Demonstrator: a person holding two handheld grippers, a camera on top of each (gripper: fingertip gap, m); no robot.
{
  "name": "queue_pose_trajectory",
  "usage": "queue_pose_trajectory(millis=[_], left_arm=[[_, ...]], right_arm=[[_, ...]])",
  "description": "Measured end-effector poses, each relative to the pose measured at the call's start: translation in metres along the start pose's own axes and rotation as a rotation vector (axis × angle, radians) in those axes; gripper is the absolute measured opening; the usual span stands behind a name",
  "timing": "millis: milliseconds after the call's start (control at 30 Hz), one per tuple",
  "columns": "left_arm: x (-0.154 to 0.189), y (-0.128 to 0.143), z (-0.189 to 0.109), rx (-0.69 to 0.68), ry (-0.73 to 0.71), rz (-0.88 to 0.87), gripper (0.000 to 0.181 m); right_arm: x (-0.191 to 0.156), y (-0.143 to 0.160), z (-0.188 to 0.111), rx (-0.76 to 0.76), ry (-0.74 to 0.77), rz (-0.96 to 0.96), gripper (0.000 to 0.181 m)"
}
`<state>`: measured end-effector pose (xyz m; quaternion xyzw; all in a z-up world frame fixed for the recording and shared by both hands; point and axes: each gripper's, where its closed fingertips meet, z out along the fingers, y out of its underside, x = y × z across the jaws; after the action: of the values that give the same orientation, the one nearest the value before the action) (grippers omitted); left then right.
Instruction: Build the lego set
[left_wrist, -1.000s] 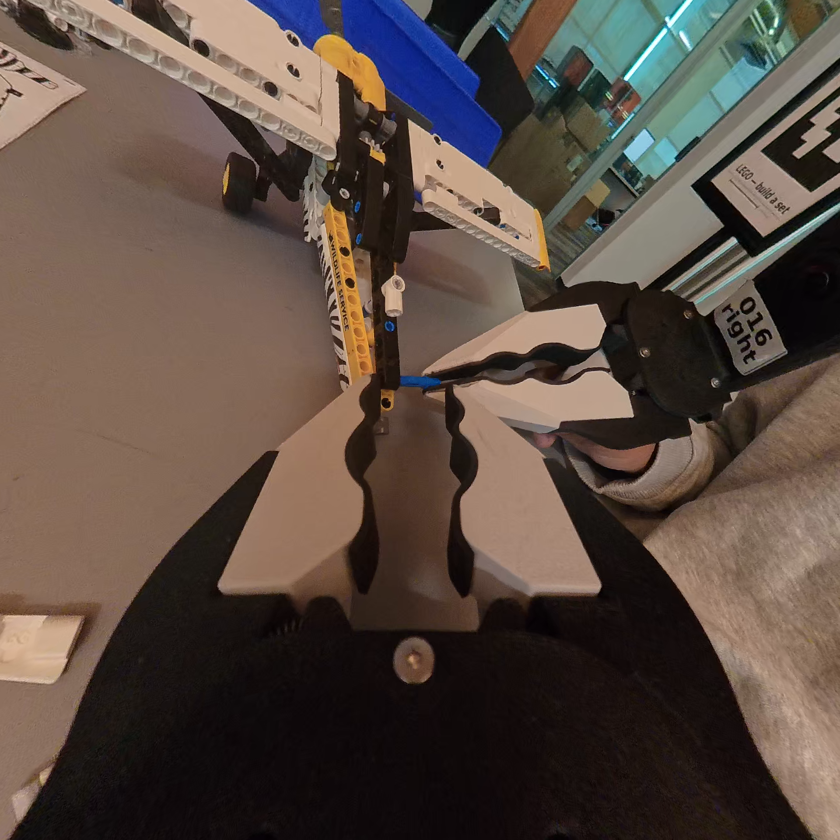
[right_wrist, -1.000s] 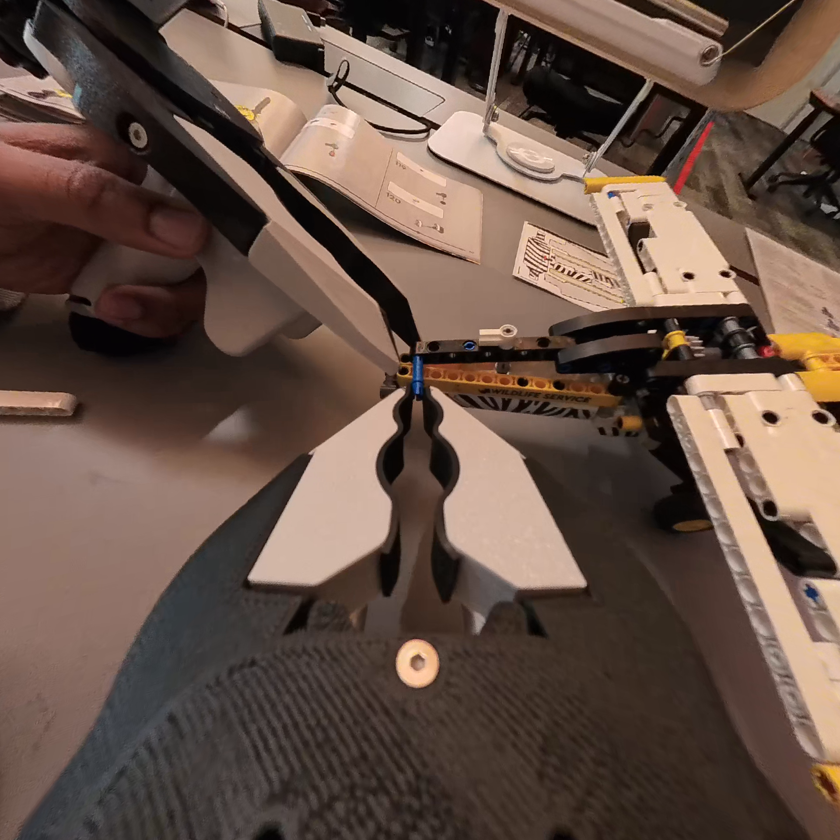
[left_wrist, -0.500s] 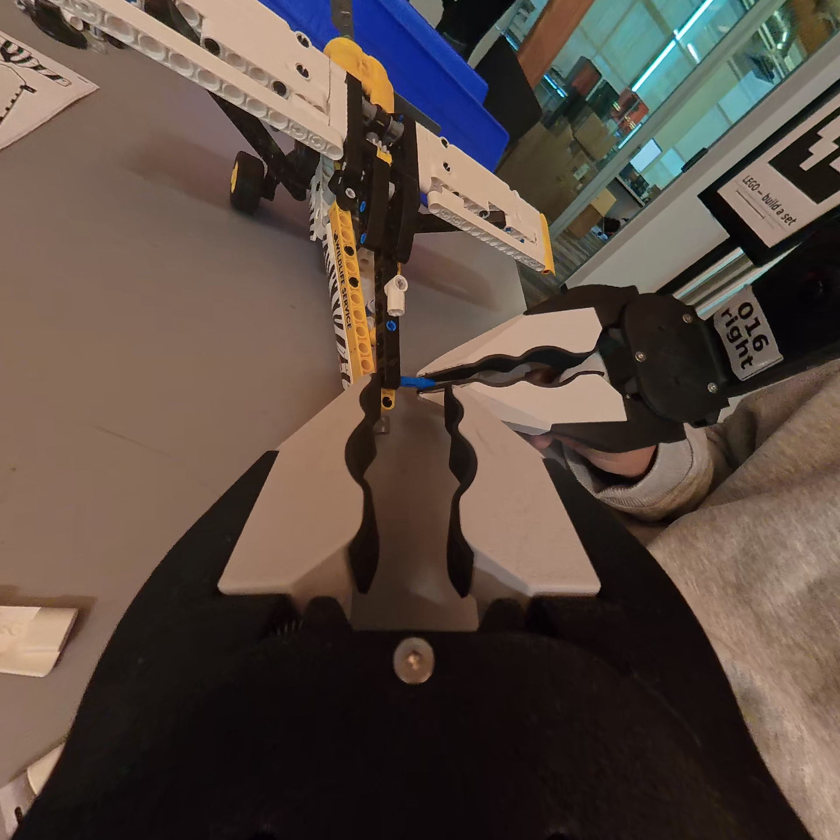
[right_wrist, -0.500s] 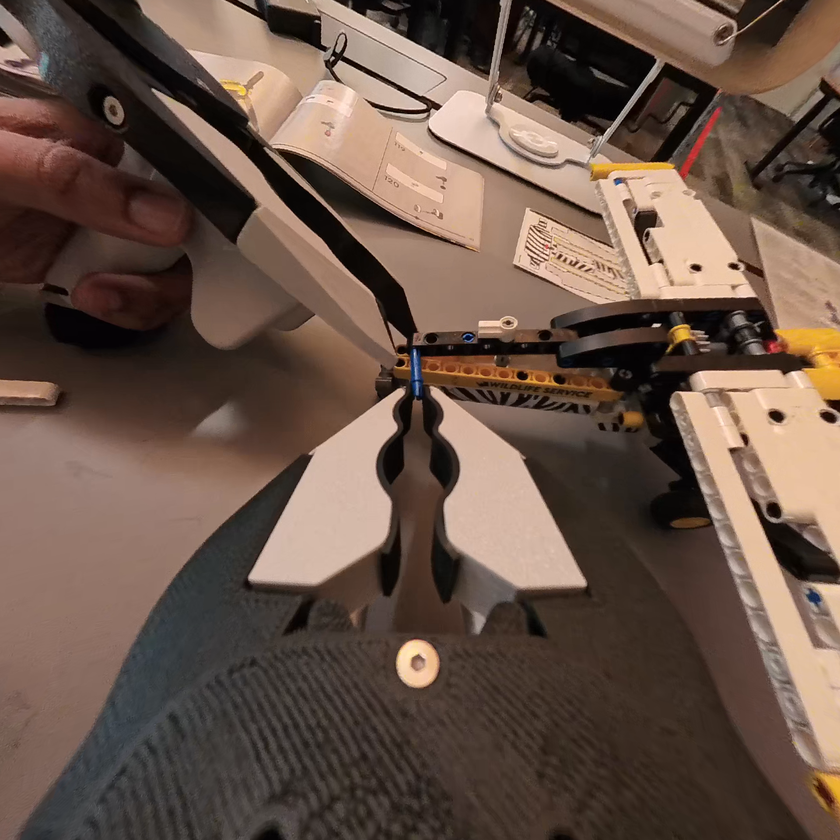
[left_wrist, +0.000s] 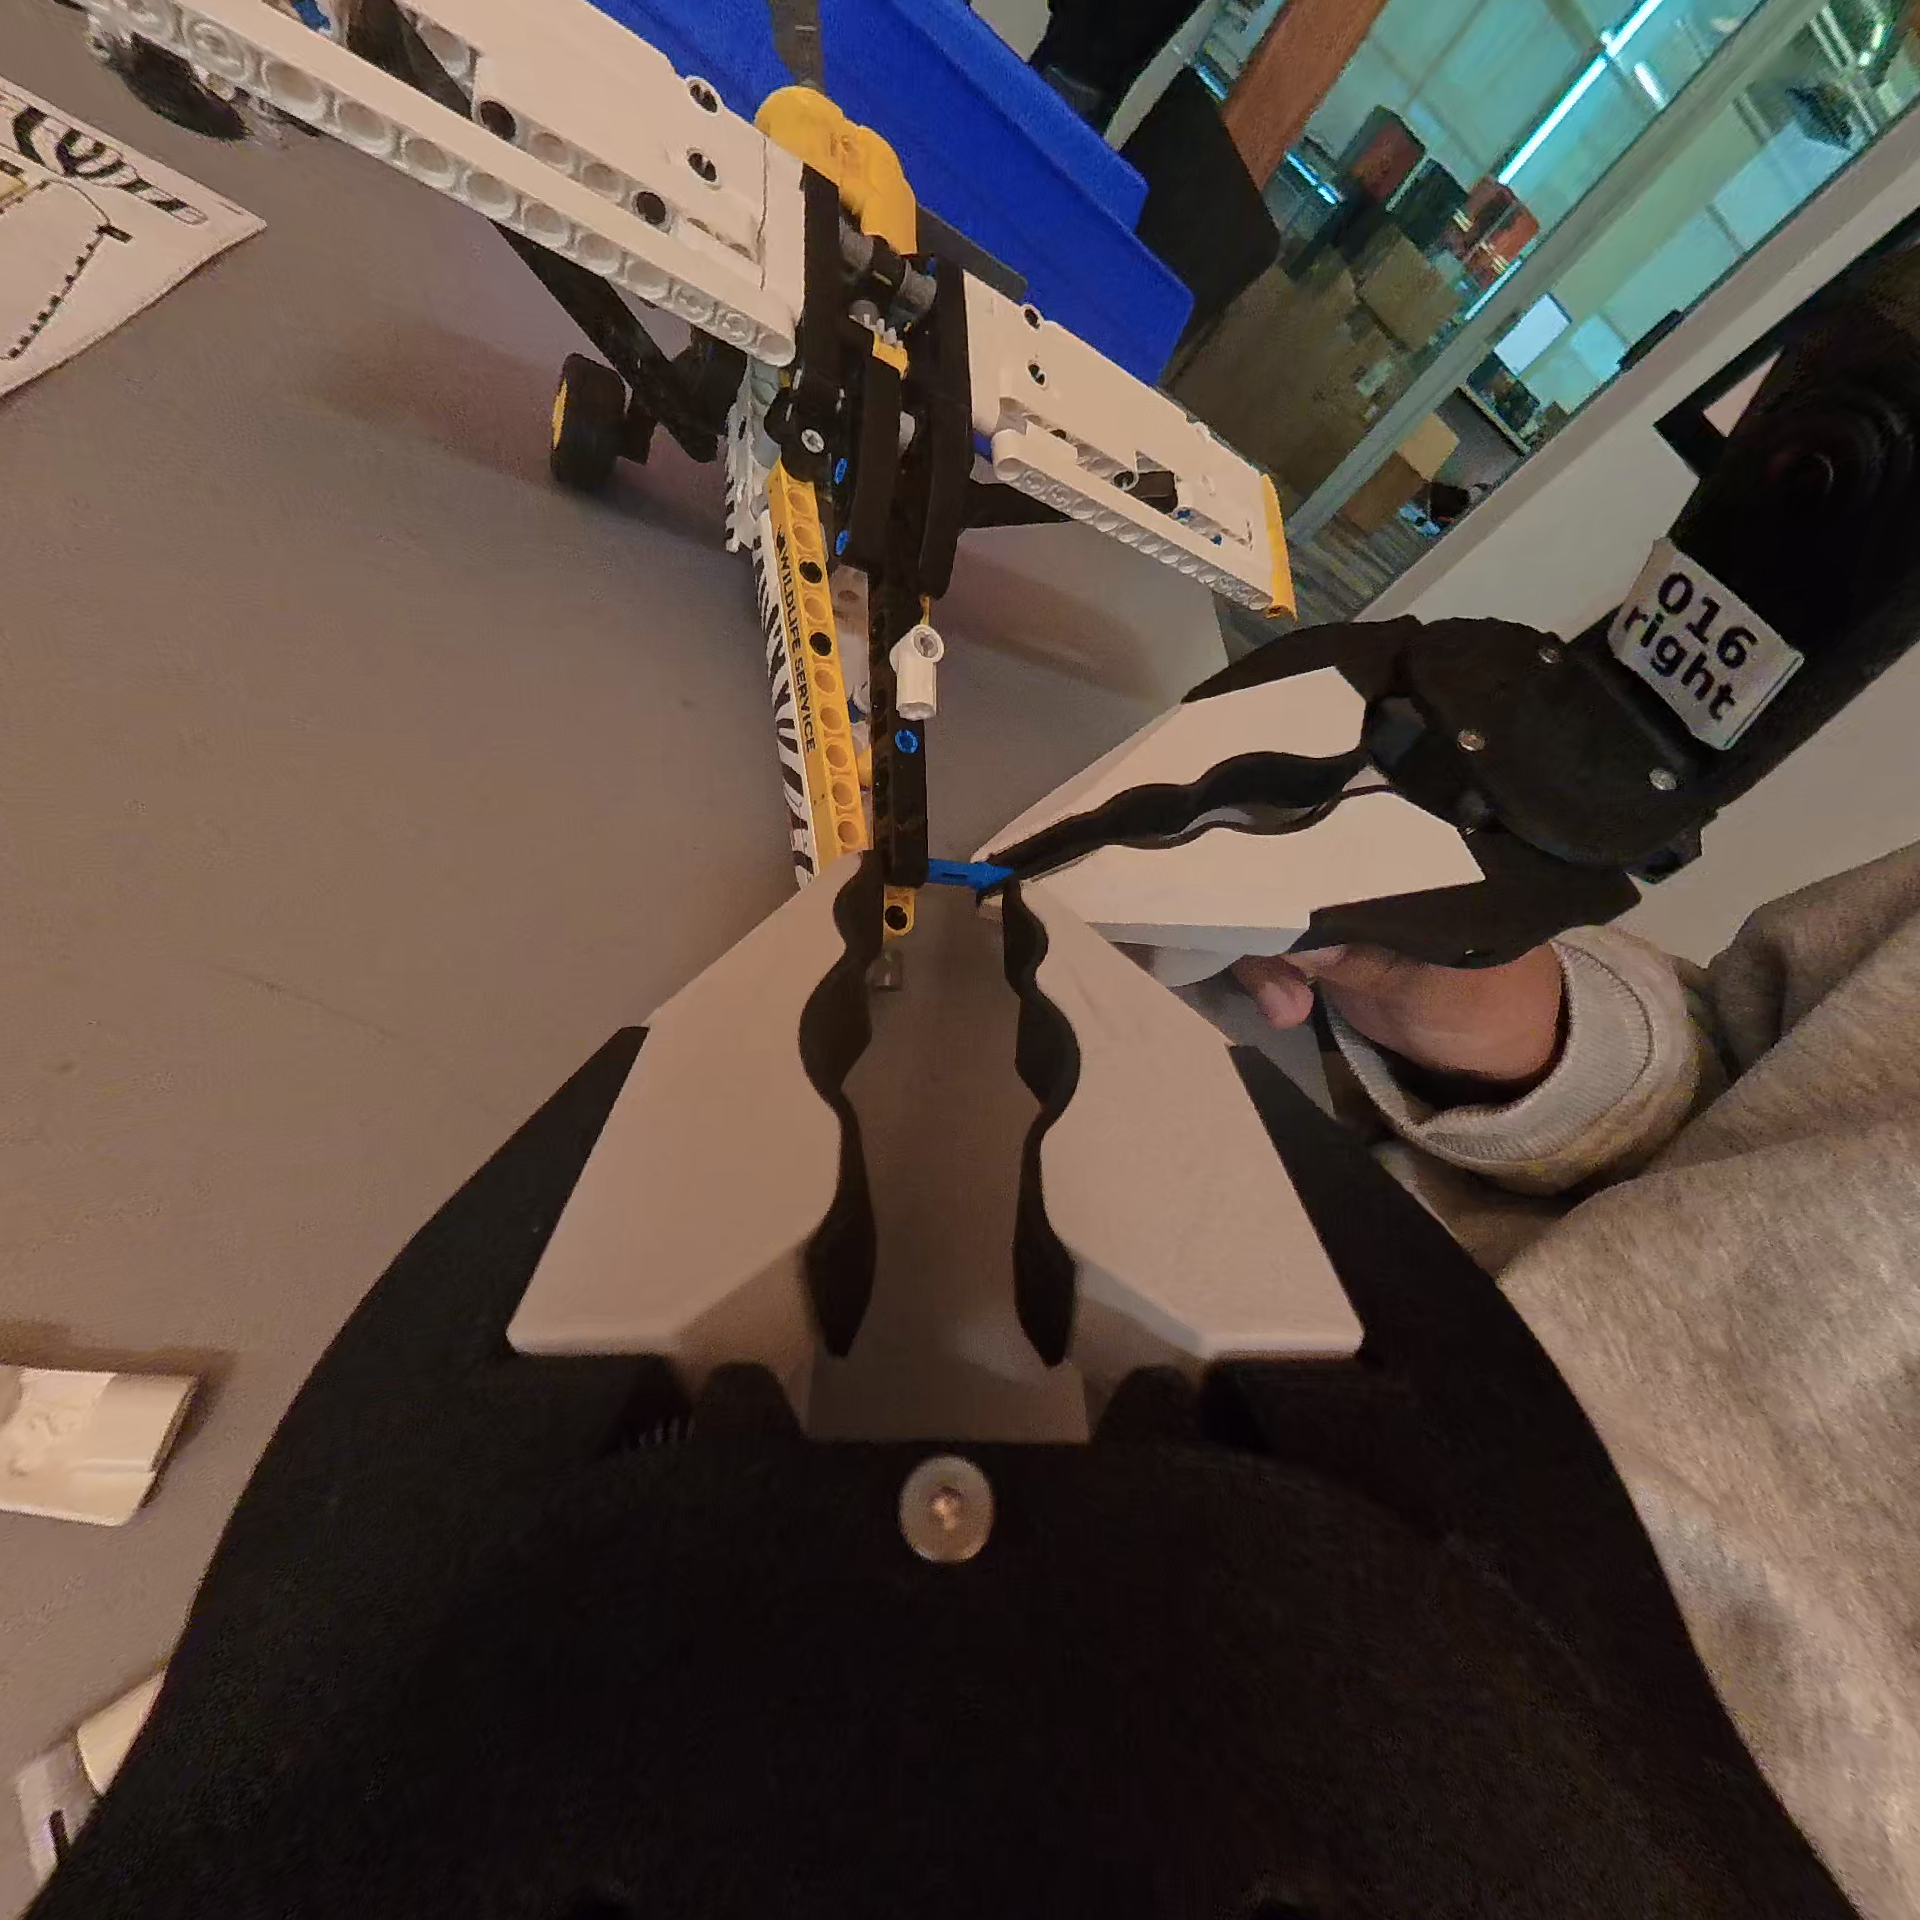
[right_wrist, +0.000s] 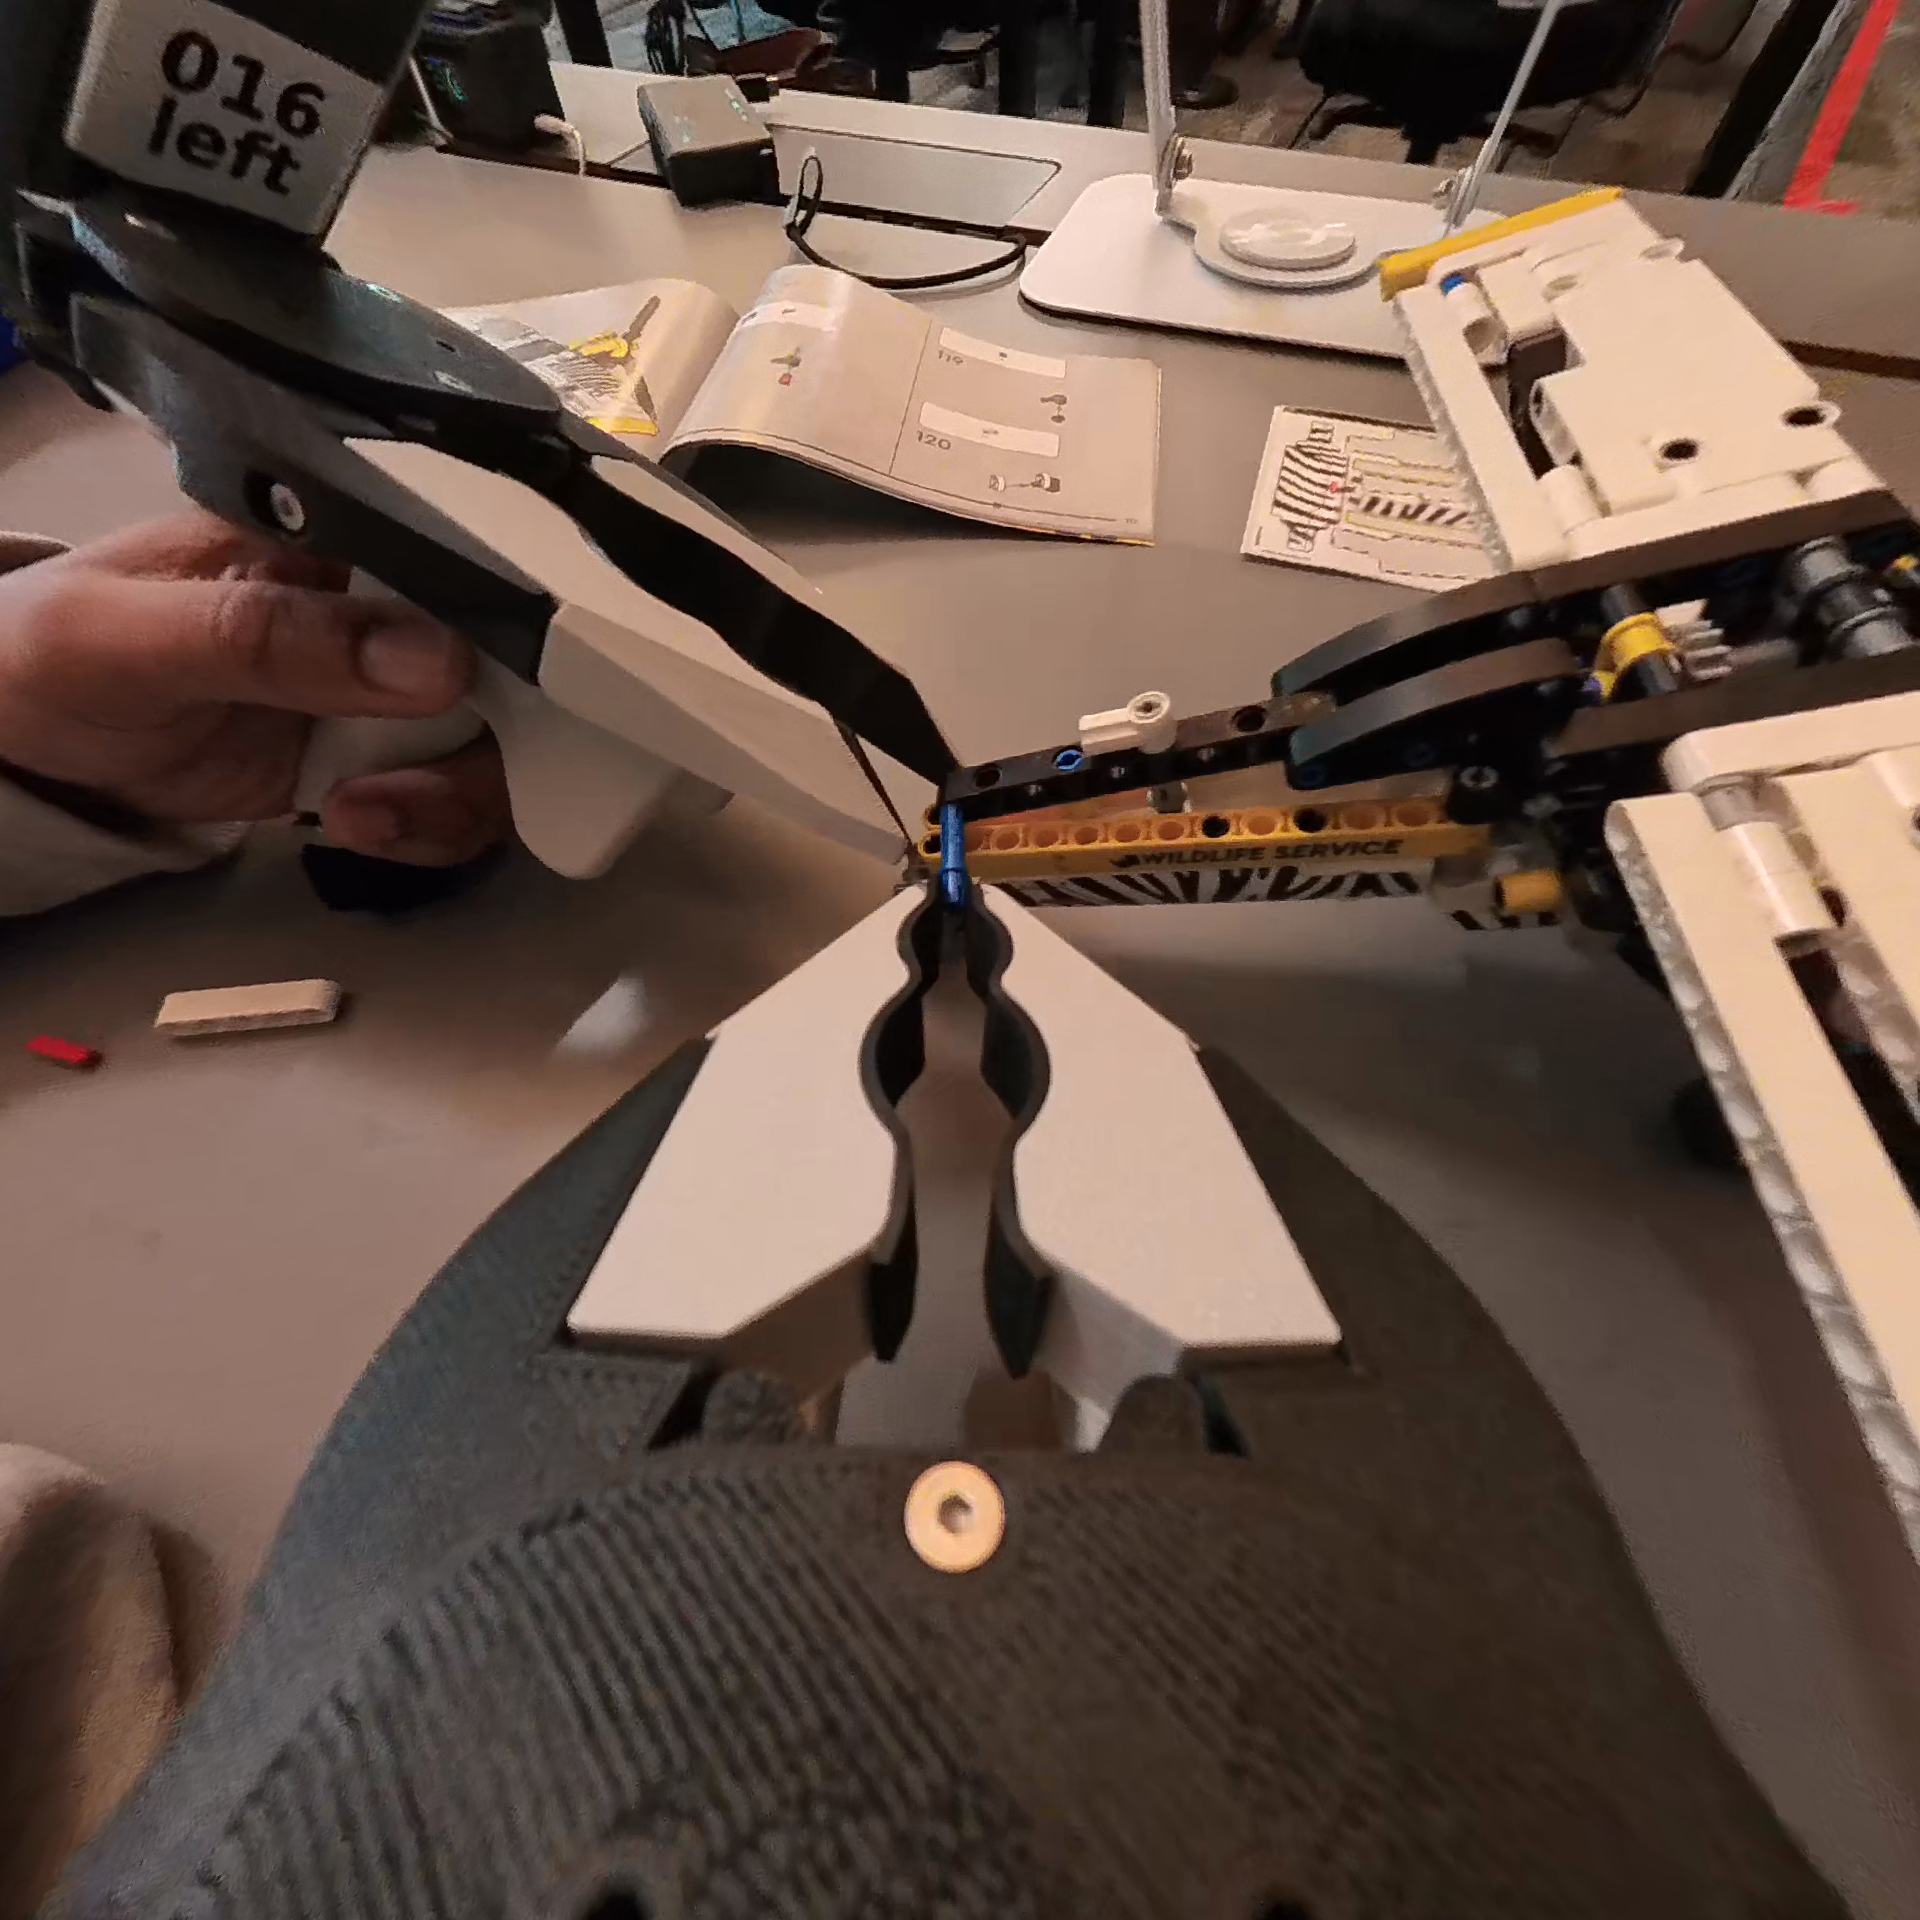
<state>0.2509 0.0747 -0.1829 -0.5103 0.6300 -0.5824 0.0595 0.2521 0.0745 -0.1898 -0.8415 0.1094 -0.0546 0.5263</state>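
Note:
A Lego plane (left_wrist: 831, 436) with white wings, a yellow and black tail boom and a zebra sticker stands on the grey table (left_wrist: 312, 831). My left gripper (left_wrist: 930, 894) is open, and the tail's end lies between its fingertips, against the left finger. My right gripper (right_wrist: 951, 904) is shut on a small blue pin (right_wrist: 951, 857), whose far end meets the end hole of the black beam (right_wrist: 1039, 774). In the left wrist view the right gripper (left_wrist: 1003, 878) comes in from the right with the blue pin (left_wrist: 956, 873). The left gripper (right_wrist: 914, 821) shows in the right wrist view.
An open instruction booklet (right_wrist: 914, 416), a sticker sheet (right_wrist: 1361, 488) and a lamp base (right_wrist: 1226, 249) lie beyond the tail. A tan piece (right_wrist: 249, 1006) and a small red piece (right_wrist: 62, 1051) lie at the left. A blue bin (left_wrist: 987, 135) stands behind the plane. The Lego plane (left_wrist: 831, 436) is about equally far from each gripper, around 9 cm.
Both grippers have stayed at the tail's end with the blue pin at the black beam. The views have shifted a little, and the plane looks slightly nearer.

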Motion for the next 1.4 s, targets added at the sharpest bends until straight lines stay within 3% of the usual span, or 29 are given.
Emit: queue_pose_trajectory(millis=[333,733,967,1167,1400], left_arm=[[-0.007,0.000,0.001,-0.004,-0.077,0.017,0.005],[-0.006,0.001,0.002,-0.013,-0.108,0.062,0.005],[-0.007,0.002,0.004,-0.041,-0.198,0.194,0.002],[-0.009,0.002,0.004,-0.050,-0.261,0.267,0.000],[-0.011,0.001,0.004,-0.053,-0.304,0.309,0.000]], right_arm=[[0.001,0.001,0.000,-0.007,-0.029,0.056,0.002],[0.000,0.001,-0.002,-0.002,-0.127,0.215,0.002],[0.000,0.001,-0.005,0.010,-0.215,0.368,0.002],[0.001,0.003,-0.004,-0.032,-0.127,0.204,0.002],[0.003,0.002,-0.003,-0.105,0.098,-0.188,0.003]])
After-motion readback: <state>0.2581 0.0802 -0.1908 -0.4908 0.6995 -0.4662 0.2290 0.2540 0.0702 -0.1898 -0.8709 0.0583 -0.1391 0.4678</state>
